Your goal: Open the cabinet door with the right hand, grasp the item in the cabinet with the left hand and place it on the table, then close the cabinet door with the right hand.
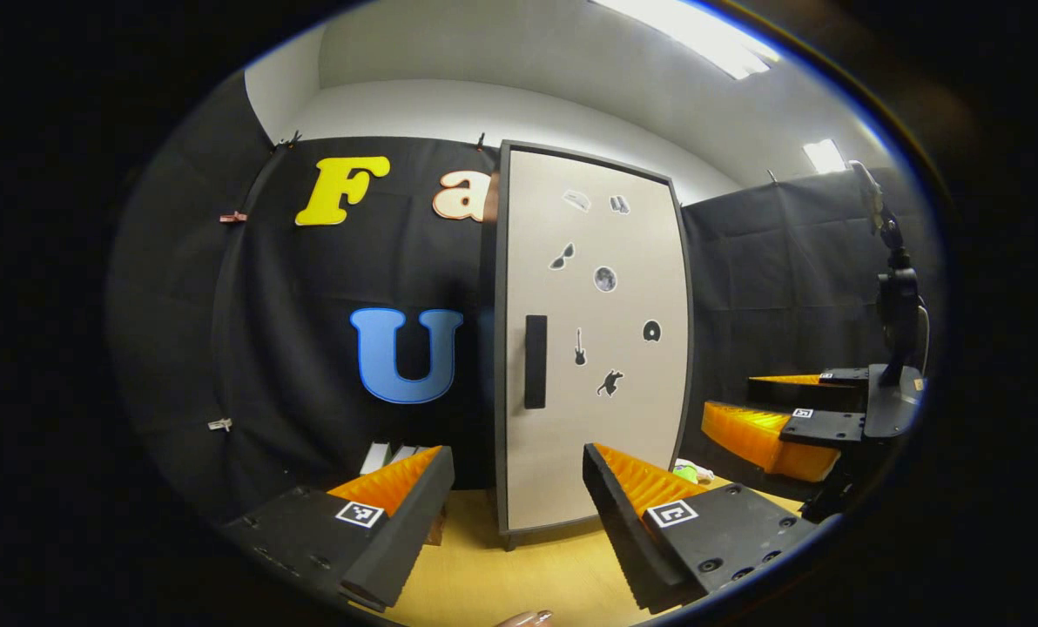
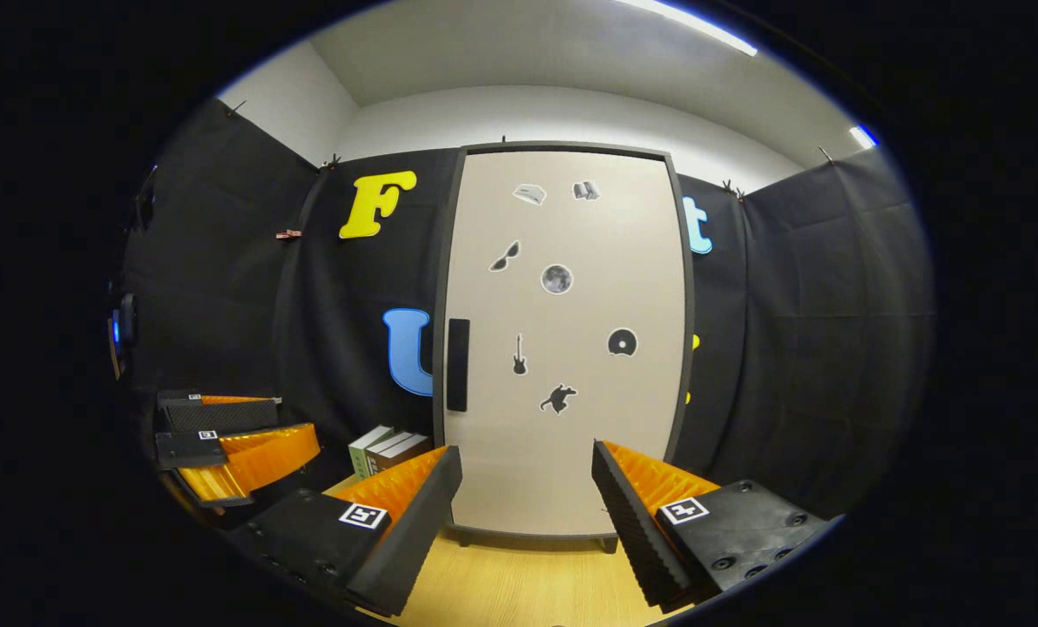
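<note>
The right gripper [image 2: 526,501] hangs spread and empty above the pale wooden table [image 2: 519,575], facing the tall beige cabinet door [image 2: 562,348], closed, with its dark vertical handle [image 2: 458,364]. The left gripper [image 1: 515,496] is likewise spread, empty. The item inside is hidden.

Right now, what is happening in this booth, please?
A person holds one tool in each hand in front of a cabinet that stands on a wooden table. The cabinet door is closed. The right tool and the left tool are both open and hold nothing. Neither touches the door handle.
</note>
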Action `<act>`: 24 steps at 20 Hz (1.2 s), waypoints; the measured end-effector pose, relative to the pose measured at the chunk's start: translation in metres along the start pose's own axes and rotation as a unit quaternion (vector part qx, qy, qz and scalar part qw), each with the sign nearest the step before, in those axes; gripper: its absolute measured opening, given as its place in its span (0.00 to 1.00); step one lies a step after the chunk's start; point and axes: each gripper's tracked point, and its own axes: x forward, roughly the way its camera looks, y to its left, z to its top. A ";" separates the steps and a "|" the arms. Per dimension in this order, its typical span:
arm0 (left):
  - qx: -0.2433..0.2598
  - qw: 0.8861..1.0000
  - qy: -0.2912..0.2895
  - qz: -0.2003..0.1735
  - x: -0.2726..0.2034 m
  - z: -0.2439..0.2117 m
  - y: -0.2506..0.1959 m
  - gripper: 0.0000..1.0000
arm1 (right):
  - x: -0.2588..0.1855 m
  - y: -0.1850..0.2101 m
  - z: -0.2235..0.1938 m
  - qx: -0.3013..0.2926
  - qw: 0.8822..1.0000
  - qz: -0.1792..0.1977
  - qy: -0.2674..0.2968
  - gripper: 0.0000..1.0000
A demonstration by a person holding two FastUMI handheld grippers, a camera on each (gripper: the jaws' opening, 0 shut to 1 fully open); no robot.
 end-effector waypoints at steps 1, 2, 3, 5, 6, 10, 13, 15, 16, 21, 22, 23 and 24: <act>0.001 1.000 0.001 0.005 -0.002 -0.002 0.008 0.94 | 0.004 0.005 0.001 0.000 1.000 0.002 -0.001 0.97; 0.003 1.000 0.002 0.009 -0.004 -0.003 0.015 0.94 | 0.008 0.009 0.003 0.000 1.000 0.003 -0.004 0.97; 0.006 1.000 0.004 0.014 -0.007 -0.005 0.021 0.94 | 0.014 0.015 0.005 0.002 1.000 0.005 -0.007 0.97; 0.008 1.000 0.008 0.026 -0.011 -0.008 0.037 0.94 | 0.026 0.024 0.008 0.005 1.000 0.010 -0.013 0.97; 0.007 0.999 0.009 0.032 -0.012 -0.009 0.045 0.94 | 0.031 0.028 0.009 0.004 1.000 0.011 -0.015 0.97; 0.000 0.999 0.017 0.046 -0.013 -0.018 0.072 0.94 | 0.061 0.045 0.011 -0.003 1.000 0.020 -0.021 0.97; 0.001 0.998 0.025 0.063 -0.012 -0.026 0.094 0.94 | 0.088 0.057 0.007 -0.005 0.999 0.022 -0.022 0.97; -0.005 0.997 0.031 0.066 -0.013 -0.031 0.104 0.94 | 0.105 0.064 0.009 -0.002 0.999 0.022 -0.027 0.97; -0.008 0.997 0.035 0.069 -0.013 -0.035 0.109 0.94 | 0.114 0.064 0.010 0.000 0.999 0.020 -0.032 0.97; -0.014 0.996 0.045 0.078 -0.012 -0.050 0.132 0.94 | 0.162 0.065 0.002 0.019 0.999 -0.002 -0.032 0.97; -0.013 0.995 0.048 0.082 -0.011 -0.052 0.139 0.94 | 0.170 0.066 -0.001 0.021 0.999 -0.006 -0.031 0.96; -0.012 0.995 0.049 0.088 -0.010 -0.053 0.145 0.94 | 0.179 0.068 -0.002 0.025 0.999 -0.005 -0.032 0.95; -0.012 0.994 0.049 0.094 -0.010 -0.053 0.152 0.94 | 0.187 0.069 -0.003 0.028 0.999 -0.010 -0.032 0.95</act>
